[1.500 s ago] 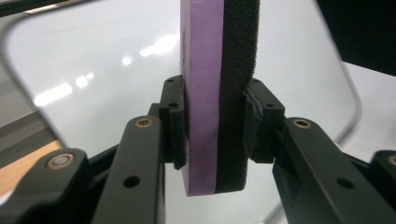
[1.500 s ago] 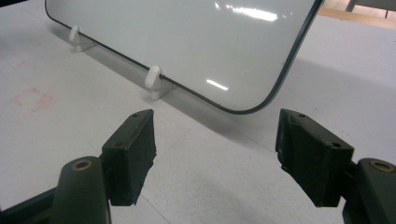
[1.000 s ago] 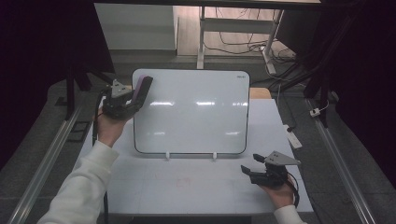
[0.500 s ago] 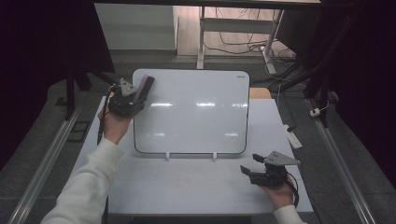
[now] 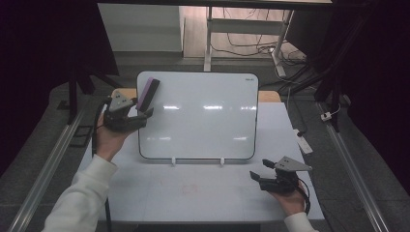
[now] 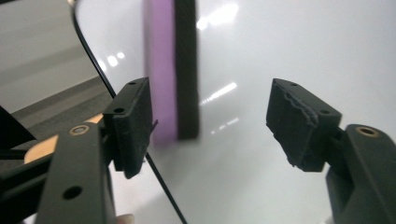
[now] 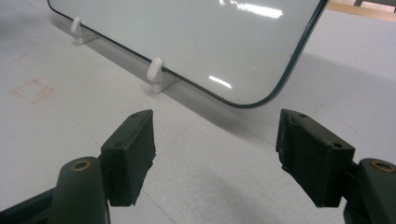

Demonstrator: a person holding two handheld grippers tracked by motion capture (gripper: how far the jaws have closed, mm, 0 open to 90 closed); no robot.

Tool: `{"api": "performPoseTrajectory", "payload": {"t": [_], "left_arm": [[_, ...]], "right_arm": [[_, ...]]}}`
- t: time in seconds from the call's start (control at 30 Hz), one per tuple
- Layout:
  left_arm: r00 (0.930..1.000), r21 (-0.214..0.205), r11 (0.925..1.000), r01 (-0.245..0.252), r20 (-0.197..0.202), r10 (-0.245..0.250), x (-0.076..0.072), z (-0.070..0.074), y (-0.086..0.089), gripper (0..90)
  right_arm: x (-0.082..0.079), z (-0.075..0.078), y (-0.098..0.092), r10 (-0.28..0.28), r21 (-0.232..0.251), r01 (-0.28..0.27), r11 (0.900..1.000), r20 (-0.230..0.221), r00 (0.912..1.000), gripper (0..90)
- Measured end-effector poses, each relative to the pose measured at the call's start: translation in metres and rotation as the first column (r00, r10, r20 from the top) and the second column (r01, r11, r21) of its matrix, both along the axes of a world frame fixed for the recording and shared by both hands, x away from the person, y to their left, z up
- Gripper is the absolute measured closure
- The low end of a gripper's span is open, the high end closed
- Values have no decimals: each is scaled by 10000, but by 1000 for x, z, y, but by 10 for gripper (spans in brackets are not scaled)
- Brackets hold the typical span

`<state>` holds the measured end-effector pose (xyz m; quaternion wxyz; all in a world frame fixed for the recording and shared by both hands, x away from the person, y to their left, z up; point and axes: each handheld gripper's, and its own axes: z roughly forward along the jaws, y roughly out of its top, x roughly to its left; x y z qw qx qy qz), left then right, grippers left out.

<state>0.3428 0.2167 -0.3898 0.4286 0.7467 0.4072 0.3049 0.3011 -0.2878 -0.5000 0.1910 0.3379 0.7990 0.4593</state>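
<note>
A white board [image 5: 203,116] stands upright on two white clips [image 5: 173,161] on the white table [image 5: 159,203]. A purple-and-black eraser [image 5: 148,93] clings to the board's upper left corner, tilted. My left gripper [image 5: 140,115] hangs just below it; its jaws have just been opening and stand open. In the left gripper view the eraser [image 6: 173,70] lies against the board [image 6: 280,42] beyond the left gripper [image 6: 210,107], untouched by either pad. My right gripper [image 5: 258,177] rests open on the table at the front right, pointing at the board's lower right corner [image 7: 243,100], nothing in the right gripper [image 7: 215,140].
A faint red square mark [image 5: 189,188] shows on the table in front of the board. A small white device [image 5: 303,142] lies at the table's right edge. A wooden panel [image 5: 268,95] sits behind the board. Metal rails [image 5: 48,164] run along both sides.
The left gripper, shut on the eraser a second ago, has opened and dropped back toward me. The eraser stays on the board. The right gripper has not moved.
</note>
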Motion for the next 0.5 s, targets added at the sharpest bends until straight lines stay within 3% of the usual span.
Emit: {"api": "performPoseTrajectory", "payload": {"t": [0.23, 0.5], "left_arm": [[9950, -268, 9971, 714, -683, -731, -33, -34, 11, 281], [9774, -601, 9900, 1280, -1616, -1362, -66, -73, 19, 269]], "right_arm": [[0, 0, 0, 3, -68, -3, 10000, 14, 10000, 275], [1, -2, 0, 179, -170, -180, 9997, -55, 9998, 274]]}}
